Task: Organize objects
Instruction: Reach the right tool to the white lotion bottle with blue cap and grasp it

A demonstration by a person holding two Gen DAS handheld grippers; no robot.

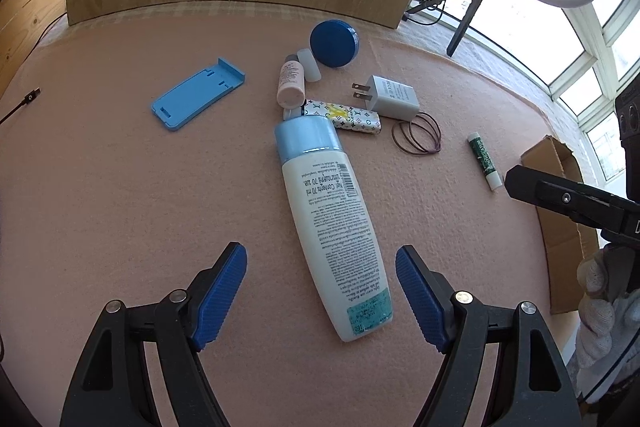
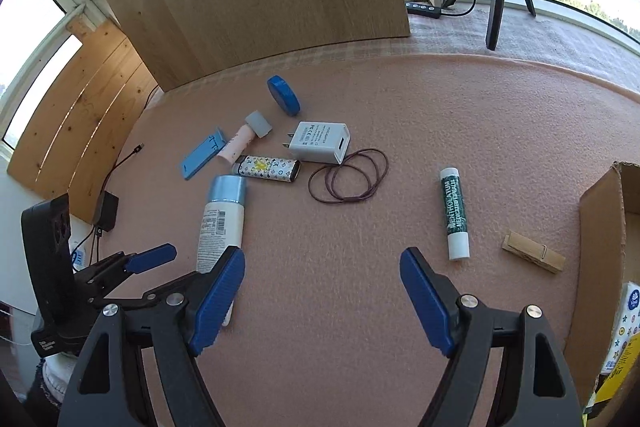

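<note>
Where pink felt covers the tabletop (image 1: 100, 187): soft, fuzzy nap, wooden board upright behind
Left tool (image 1: 320, 291): ribbed blue pads on black arms, spread wide, gripping nothing; lower end of bottle lying between them, untouched
Right tool (image 2: 322, 291): same ribbed pads, released, bare felt between
Bottle (image 1: 332, 223): smooth white plastic, pale blue cap, lying flat at centre frame; "Net Contents 70 ml" legible, finer print too small
Lip balm stick (image 2: 454, 213): slim cylinder, green label reading "MENTHOLATUM", white ends, right of centre
Charger (image 2: 320, 142): white boxy plug, printed marks unreadable
Patterned case (image 2: 267, 167): monogram print, yellow patch, just beside bottle cap
Round tin (image 1: 334, 43): blue lid, tilted on edge
Hair ties (image 2: 348, 181): thin brown loops, overlapping
Clothespin (image 2: 533, 251): wooden, lower right
Cardboard box (image 2: 600, 247): corrugated, cut off at right edge
Blue stand (image 1: 198, 94): flat moulded plastic, upper left
</note>
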